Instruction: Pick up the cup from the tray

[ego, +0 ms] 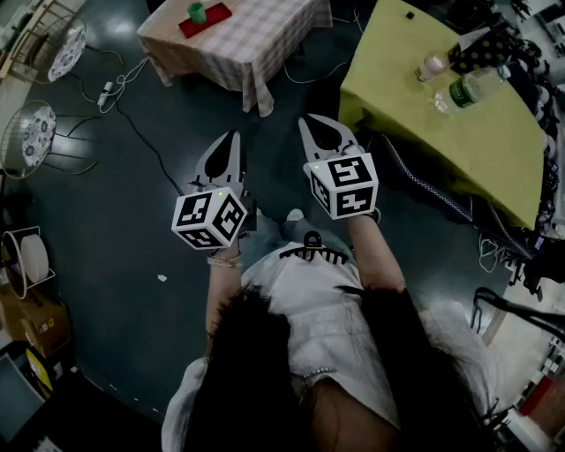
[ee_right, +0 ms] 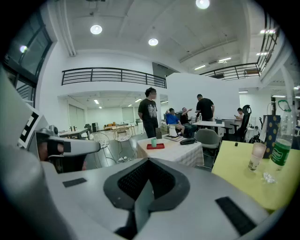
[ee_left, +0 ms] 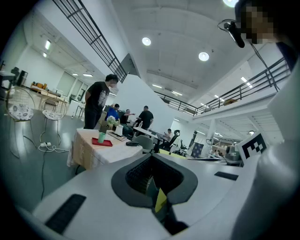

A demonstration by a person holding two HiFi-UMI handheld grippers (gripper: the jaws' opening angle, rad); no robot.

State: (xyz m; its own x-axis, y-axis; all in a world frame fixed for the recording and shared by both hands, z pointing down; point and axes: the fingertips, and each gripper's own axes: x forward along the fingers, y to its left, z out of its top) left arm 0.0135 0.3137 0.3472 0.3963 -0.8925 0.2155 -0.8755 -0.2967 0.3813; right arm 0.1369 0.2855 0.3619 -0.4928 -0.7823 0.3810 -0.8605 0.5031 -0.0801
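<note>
A green cup (ego: pixel 196 11) stands on a red tray (ego: pixel 212 19) on a table with a checked cloth (ego: pixel 256 40), far ahead at the top of the head view. Both grippers are held close to the person's body, well short of that table. My left gripper (ego: pixel 233 138) has its jaws together, nothing held. My right gripper (ego: pixel 310 122) is shut too and empty. The left gripper view shows the cup (ee_left: pixel 101 137) on the tray (ee_left: pixel 102 142) in the distance, beyond my left gripper (ee_left: pixel 152 187). In the right gripper view the cup (ee_right: pixel 153 142) and tray (ee_right: pixel 155 146) lie past my right gripper (ee_right: pixel 143 197).
A yellow-clothed table (ego: pixel 441 124) with bottles (ego: pixel 468 88) stands at the right. A cable and power strip (ego: pixel 108 91) lie on the dark floor at left, near wire chairs (ego: pixel 26 137). Several people (ee_right: pixel 150 112) stand or sit behind the checked table, beside an office chair (ee_right: pixel 208 140).
</note>
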